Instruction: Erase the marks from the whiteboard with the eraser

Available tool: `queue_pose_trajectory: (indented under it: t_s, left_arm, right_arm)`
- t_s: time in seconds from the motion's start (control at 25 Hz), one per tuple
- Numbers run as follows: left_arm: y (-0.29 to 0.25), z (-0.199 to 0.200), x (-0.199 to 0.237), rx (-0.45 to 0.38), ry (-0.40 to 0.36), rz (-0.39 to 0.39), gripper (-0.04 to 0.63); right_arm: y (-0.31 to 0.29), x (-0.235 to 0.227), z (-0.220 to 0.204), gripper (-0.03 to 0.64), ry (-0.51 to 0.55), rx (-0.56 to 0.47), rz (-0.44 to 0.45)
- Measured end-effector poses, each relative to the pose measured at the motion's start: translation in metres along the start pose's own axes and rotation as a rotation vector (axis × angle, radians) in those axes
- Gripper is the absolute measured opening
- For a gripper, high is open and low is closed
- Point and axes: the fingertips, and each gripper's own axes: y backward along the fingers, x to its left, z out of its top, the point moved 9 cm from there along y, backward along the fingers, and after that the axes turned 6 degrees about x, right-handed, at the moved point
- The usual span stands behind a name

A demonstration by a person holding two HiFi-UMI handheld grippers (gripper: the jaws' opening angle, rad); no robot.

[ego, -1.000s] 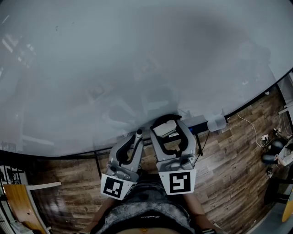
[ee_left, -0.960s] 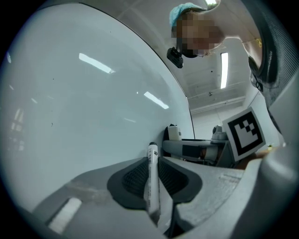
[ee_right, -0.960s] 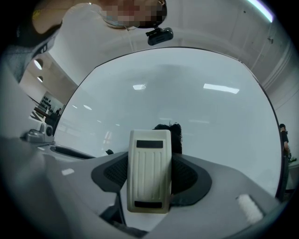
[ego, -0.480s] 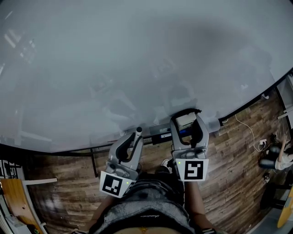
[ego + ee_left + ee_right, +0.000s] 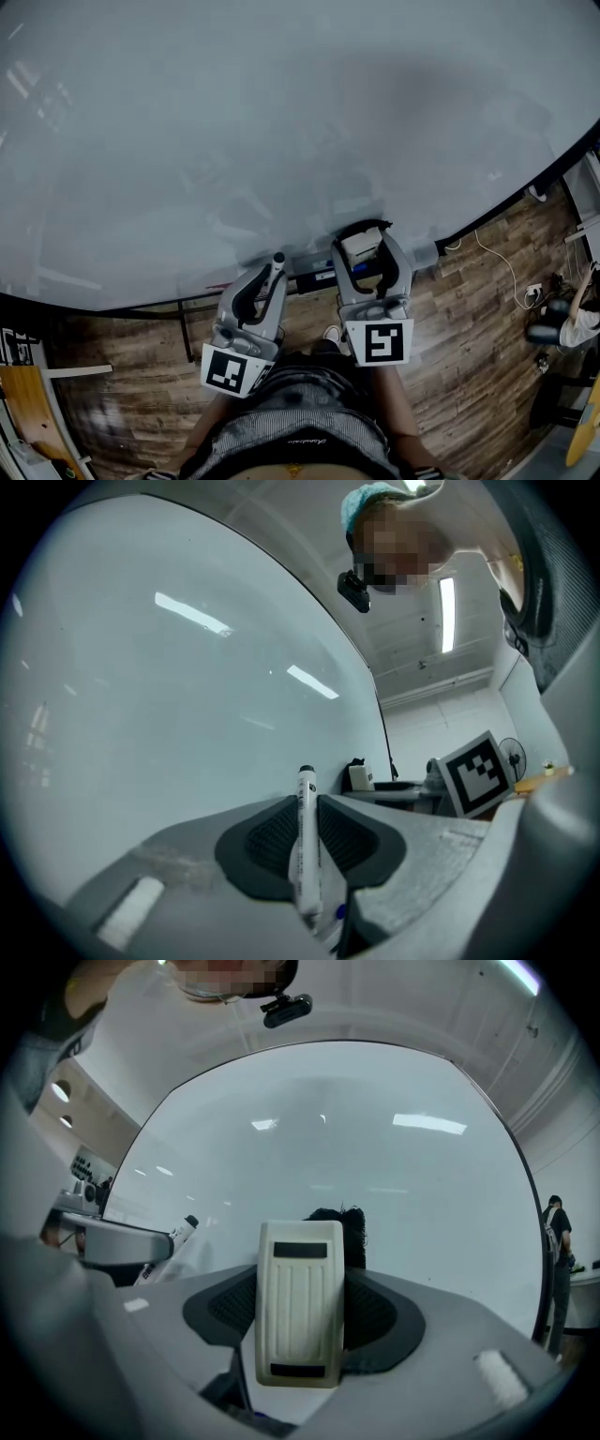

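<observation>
i find my right gripper point(image 5: 367, 242) clamped on the eraser point(image 5: 300, 1302), at the lower edge of the whiteboard point(image 5: 281, 112). my left gripper point(image 5: 274, 270) is clenched on a marker point(image 5: 305, 846), beside it.

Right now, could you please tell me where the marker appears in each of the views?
Head view: the marker, lower centre, pokes out of the left gripper.
Left gripper view: marker bottom centre, clamped between the jaws.
Right gripper view: marker left of middle, small.
Shared landmark: the whiteboard.
</observation>
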Motion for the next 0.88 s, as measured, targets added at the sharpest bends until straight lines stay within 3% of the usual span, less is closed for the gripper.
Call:
queue_pose_trajectory:
  t_s: [0.36,0.88]
  left_arm:
    - [-0.013,-0.004,-0.009,0.003,-0.009,-0.017,0.071]
    - [0.000,0.010,-0.012,0.004,0.010,-0.024,0.071]
  right_arm:
    - [0.005,0.014,-0.013,0.259,-0.076,0.047,0.093]
    - [0.026,0.040,0.003,0.259,-0.109,0.030,0.115]
